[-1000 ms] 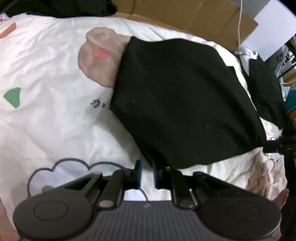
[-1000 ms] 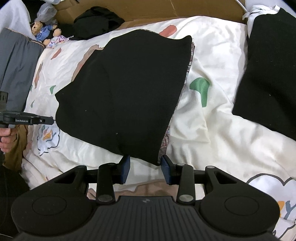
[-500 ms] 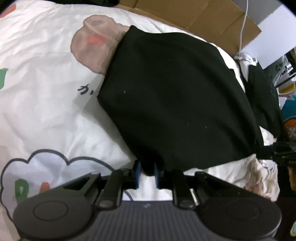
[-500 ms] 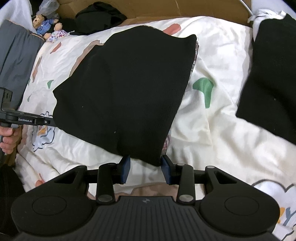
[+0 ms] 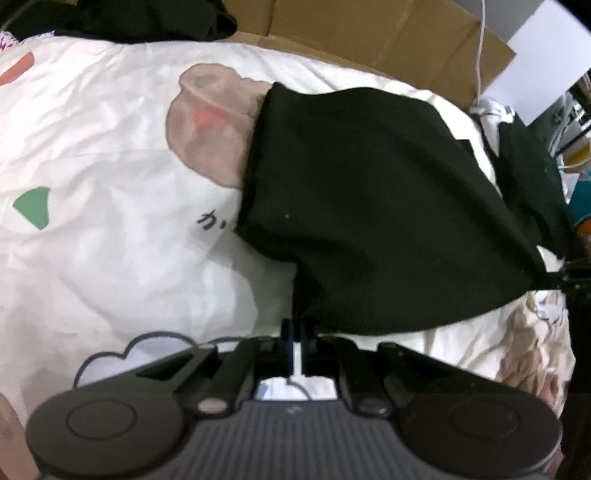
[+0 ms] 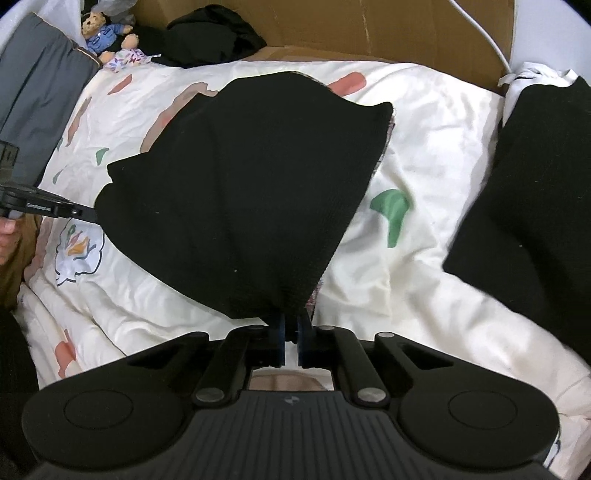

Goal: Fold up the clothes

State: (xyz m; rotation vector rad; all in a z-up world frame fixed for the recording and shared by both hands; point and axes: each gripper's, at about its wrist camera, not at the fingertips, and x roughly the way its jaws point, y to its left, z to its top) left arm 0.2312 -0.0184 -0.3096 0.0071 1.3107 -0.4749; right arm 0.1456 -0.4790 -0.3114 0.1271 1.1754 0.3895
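Two corners of one black garment (image 6: 243,192) are what we hold, and it lies spread across the white printed quilt (image 6: 436,155), our landmark for everything else. Starting at the left side of that quilt, our left gripper (image 5: 296,326) has just finished closing and its jaws are clamped on the garment's near left corner, the cloth rising in a taut ridge from the pinch; from the right wrist view the same tool reaches in from the quilt's left border and meets the fabric's edge. Above it, beyond the quilt's far left corner, sit a teddy bear (image 6: 105,31) and a grey cushion (image 6: 33,92). Moving toward the middle, the garment covers part of a brown bear print (image 5: 212,122) on the quilt. Our right gripper (image 6: 291,325) has also just snapped closed, its blue pads pinching the garment's near right corner. Behind the quilt stands brown cardboard (image 6: 369,29). On the quilt's right side lies a second black cloth (image 6: 528,192), apart from the held one.
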